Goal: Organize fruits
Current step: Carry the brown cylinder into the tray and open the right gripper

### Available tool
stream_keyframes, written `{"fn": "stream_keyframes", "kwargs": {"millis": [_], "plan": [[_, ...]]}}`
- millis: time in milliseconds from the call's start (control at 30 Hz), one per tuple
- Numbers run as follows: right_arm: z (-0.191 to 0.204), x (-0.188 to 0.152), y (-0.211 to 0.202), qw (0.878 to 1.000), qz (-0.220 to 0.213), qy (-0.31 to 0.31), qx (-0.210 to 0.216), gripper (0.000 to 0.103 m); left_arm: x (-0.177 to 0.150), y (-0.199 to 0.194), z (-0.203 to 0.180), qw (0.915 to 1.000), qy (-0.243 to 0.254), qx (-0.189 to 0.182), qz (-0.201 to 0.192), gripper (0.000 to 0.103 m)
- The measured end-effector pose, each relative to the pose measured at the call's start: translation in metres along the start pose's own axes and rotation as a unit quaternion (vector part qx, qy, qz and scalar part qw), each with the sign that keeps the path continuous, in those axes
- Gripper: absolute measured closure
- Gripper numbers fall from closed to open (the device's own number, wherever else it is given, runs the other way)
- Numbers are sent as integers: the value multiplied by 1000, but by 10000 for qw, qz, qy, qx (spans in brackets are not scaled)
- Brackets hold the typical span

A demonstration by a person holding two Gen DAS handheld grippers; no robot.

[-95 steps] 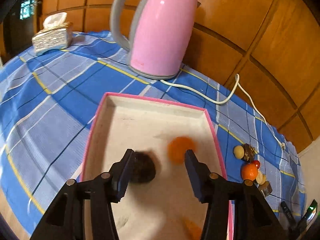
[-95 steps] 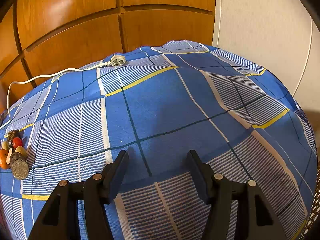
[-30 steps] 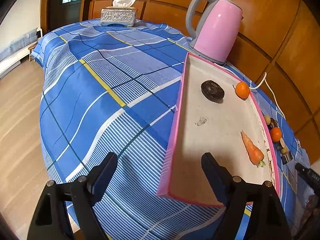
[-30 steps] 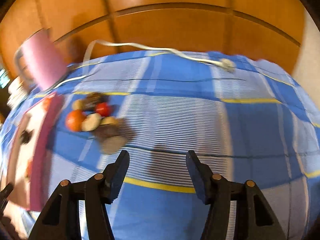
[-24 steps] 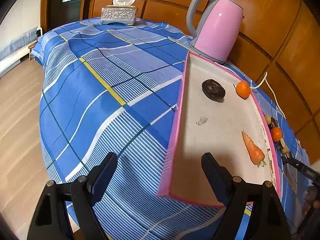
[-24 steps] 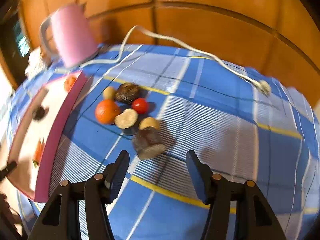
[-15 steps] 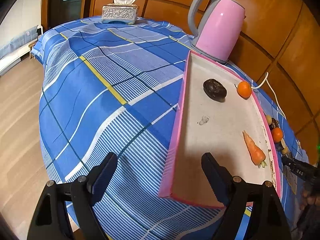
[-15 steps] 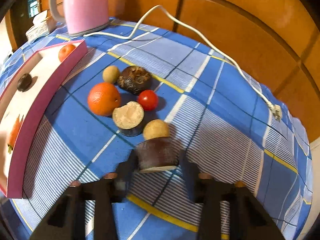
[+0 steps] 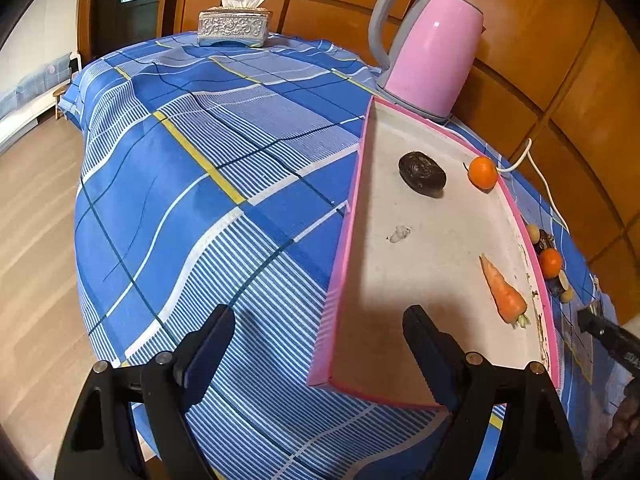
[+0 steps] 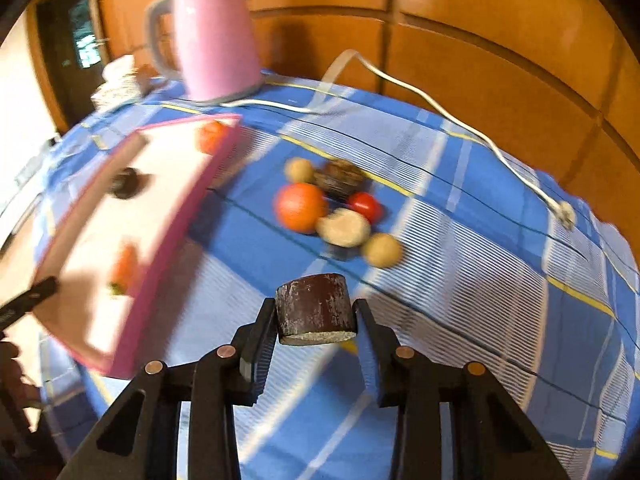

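In the left wrist view, the left gripper [image 9: 316, 344] hovers with its fingers released and spread wide, nothing between them, above the near end of the pink tray [image 9: 340, 248] on the blue checked cloth [image 9: 192, 184] of the counter. The tray already carries a dark wrinkled fruit [image 9: 422, 169], a small orange [image 9: 483, 173] at the far rim and a carrot [image 9: 503, 293]. A pink kettle [image 9: 430, 54] stands just behind the tray, and a tissue box [image 9: 233, 26] sits at the far edge. Only this view gives the tray floor sharply, with bare space between the dark fruit and the carrot.

In the right wrist view, the right gripper [image 10: 316, 330] has its fingers clenched on a dark brown cut fruit piece [image 10: 315, 309], held clear of the cloth with its pale cut face turned downward. Only here is the remaining pile clear: a large orange [image 10: 300, 207], a red tomato [image 10: 366, 206], a pale halved piece [image 10: 345, 227], two small tan fruits [image 10: 382, 250] and a brown wrinkled one [image 10: 339, 179], clustered just right of the tray. The tray and much of the scene are blurred here.

The step in hand looks to be carrying the piece to the tray. To do it well, the grip should hold firm while the piece passes over the pink rim, then it should be lowered into the bare middle and released low, so that it neither rolls nor knocks the carrot. The left gripper's fingers near the tray end should be avoided.
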State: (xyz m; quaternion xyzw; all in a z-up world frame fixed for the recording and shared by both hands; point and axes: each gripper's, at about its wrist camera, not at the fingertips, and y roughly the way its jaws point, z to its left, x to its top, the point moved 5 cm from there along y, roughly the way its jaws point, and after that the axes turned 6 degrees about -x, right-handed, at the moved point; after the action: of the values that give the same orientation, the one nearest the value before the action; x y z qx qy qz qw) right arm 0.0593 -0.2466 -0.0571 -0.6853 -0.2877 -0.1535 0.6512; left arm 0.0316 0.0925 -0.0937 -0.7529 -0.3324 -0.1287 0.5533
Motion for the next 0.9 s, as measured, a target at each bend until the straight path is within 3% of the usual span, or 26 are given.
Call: {"fn": "stream_keyframes", "kwargs": {"millis": [267,467,900], "plan": [[68,31,-6,9963,-169,-407,736,65,0,-2,-1,10000,40,6,-49,16],[114,60,4,9921,-267,-806,918,65,-2,0,-1,10000,43,13,-25,16],[126,76,30,9938,-270,-413,995,60,-4,3,0,10000,43,26,18,16]]}}
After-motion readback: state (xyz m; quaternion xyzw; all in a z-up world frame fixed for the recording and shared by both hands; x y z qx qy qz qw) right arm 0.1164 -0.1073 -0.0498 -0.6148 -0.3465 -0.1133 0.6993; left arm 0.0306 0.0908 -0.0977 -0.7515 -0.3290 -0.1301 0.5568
